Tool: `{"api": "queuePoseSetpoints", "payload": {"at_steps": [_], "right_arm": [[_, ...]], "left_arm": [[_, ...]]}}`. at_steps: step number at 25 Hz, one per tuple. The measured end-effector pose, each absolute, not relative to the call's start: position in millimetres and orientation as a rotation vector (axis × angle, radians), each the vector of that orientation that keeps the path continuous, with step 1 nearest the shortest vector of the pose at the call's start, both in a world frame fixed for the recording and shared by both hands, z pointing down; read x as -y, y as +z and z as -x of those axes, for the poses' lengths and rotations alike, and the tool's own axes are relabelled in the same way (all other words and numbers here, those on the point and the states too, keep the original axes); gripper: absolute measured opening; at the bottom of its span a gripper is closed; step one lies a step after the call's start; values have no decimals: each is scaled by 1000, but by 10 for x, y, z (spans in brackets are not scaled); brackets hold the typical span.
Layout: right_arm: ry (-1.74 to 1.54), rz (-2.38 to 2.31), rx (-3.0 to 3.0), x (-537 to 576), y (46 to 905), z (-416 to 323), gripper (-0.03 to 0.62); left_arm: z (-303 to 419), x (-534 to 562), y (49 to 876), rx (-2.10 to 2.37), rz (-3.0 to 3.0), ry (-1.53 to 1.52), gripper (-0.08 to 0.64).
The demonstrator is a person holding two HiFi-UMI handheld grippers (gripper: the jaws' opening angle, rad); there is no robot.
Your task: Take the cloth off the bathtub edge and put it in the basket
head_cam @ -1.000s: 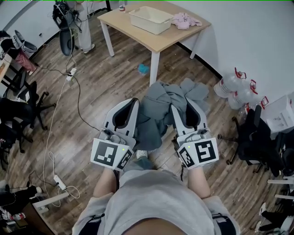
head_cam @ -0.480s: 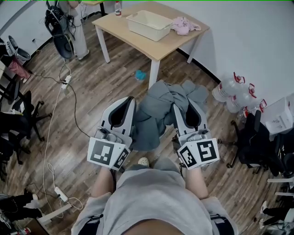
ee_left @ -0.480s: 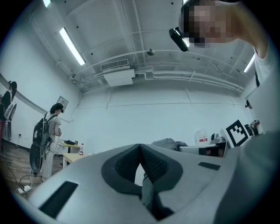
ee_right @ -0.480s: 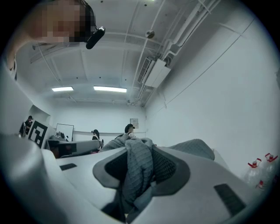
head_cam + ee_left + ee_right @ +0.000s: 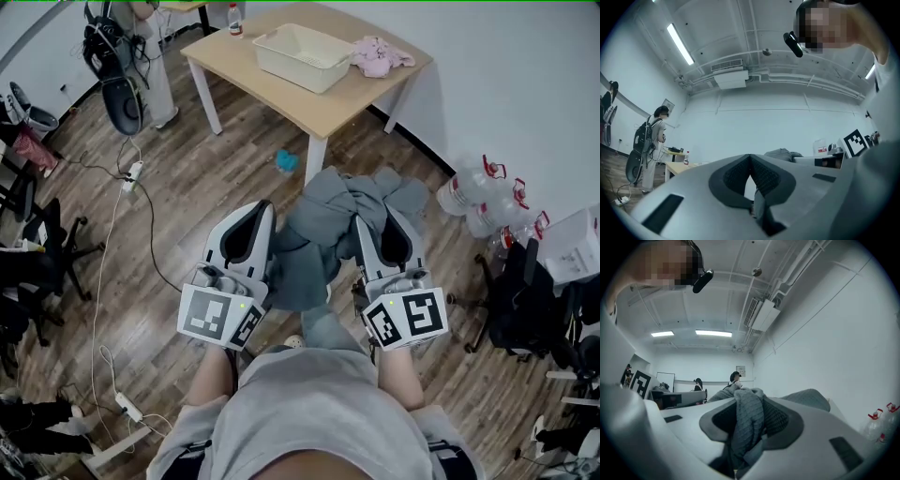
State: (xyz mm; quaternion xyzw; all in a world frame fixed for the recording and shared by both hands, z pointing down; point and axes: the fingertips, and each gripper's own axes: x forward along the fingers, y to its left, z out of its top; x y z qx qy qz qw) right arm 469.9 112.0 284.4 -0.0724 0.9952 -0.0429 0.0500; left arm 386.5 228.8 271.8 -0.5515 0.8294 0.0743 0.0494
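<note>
Right gripper (image 5: 387, 216) and left gripper (image 5: 260, 210), held side by side, are each clamped on a fold of fabric. Well ahead of both stands the table (image 5: 349, 101), bearing the white basket (image 5: 292, 69). The grey cloth (image 5: 328, 217) hangs bunched between the grippers. Step in hand, apparently: carrying. The next move calls for reaching the basket, lifting the cloth over its rim and releasing it.

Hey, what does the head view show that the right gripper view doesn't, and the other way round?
Only the head view: the wooden table with the basket and a pink cloth on it, the floor and the left tool. Only the right gripper view: the ceiling lights and the air conditioner. Both: the right tool shut on the grey cloth, and the water bottles by the wall.
</note>
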Motion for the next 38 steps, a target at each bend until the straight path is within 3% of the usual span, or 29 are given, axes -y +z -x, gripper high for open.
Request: {"api": "queuePoseSetpoints", "payload": {"at_steps": [23,38], "right_arm": [[-136,7,-2993,435,2634,-3121,137],[-167,69,-2985,687,2628,-2327,137]], "left_arm": [[-2473,-807,2468,-2577,1492,215,14],[-1629,-533,2488,-2560,1549,186,14]]}}
